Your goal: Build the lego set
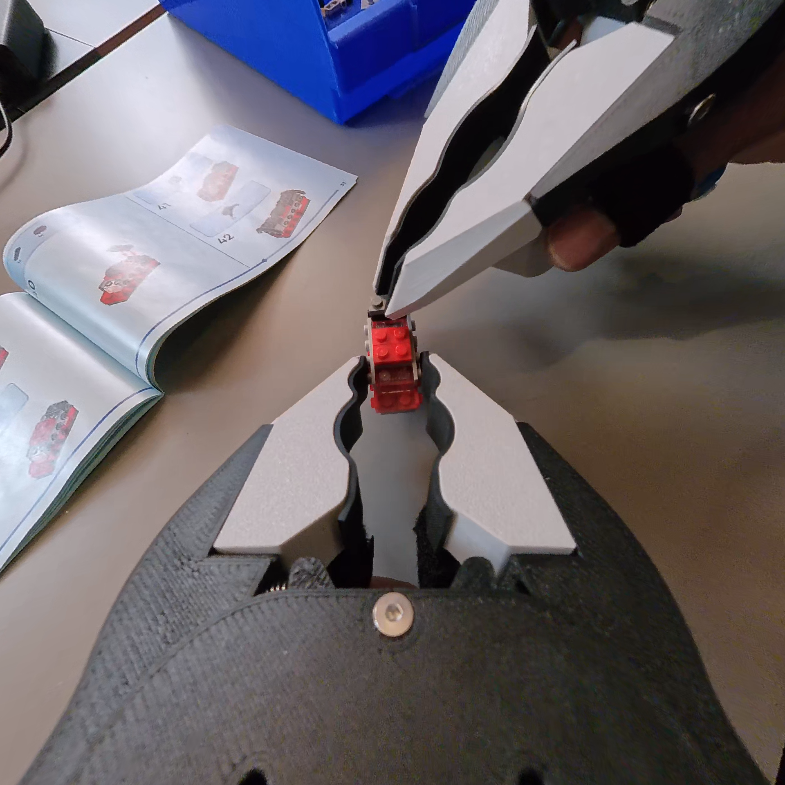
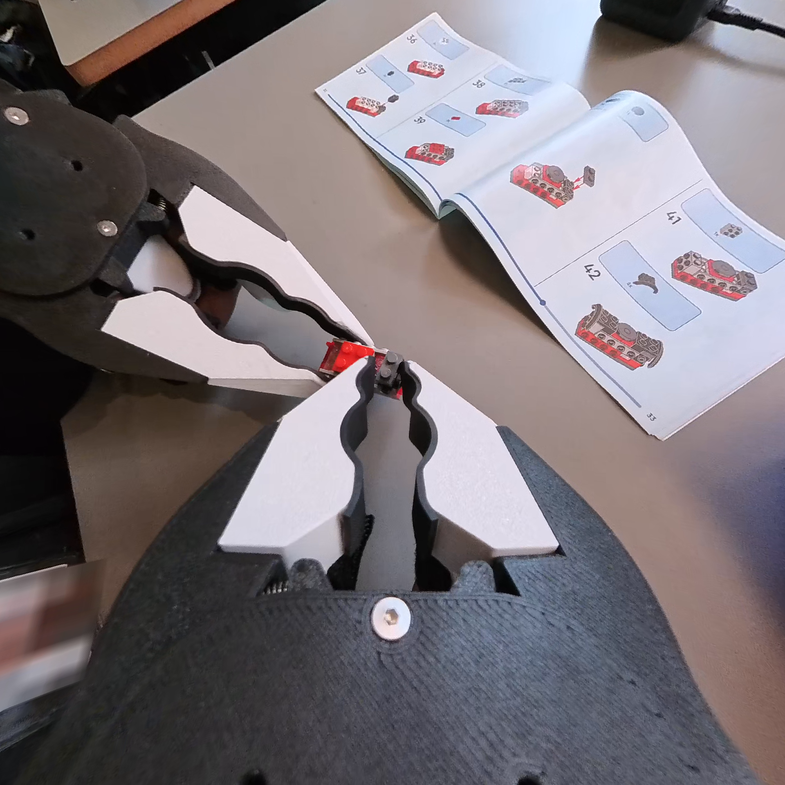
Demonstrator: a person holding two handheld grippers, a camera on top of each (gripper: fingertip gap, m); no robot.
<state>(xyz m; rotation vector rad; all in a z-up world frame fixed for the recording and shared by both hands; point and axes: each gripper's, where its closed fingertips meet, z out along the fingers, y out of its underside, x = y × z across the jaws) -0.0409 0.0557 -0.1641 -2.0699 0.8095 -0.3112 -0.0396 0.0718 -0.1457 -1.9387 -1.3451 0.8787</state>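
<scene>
My left gripper (image 1: 394,363) is shut on a small red and grey lego assembly (image 1: 393,340), held above the table with its studs facing the camera. My right gripper (image 1: 384,303) comes in from the upper right, shut on a small dark grey plate (image 1: 376,306) that touches the far end of the assembly. In the right wrist view, the right gripper (image 2: 387,366) pinches the dark grey plate (image 2: 388,371) at its tips. The left gripper (image 2: 346,361) enters from the left with the red assembly (image 2: 343,354) against the plate.
An open instruction booklet (image 1: 170,255) lies on the grey table (image 1: 594,424) to the left; it also shows in the right wrist view (image 2: 594,212). A blue parts bin (image 1: 331,55) stands at the back. A black device (image 2: 650,17) sits at the table's far edge. Left and right tips are no more than a few centimetres apart. Left tips and right tips are each some 30 cm from the black device (image 2: 650,17).
</scene>
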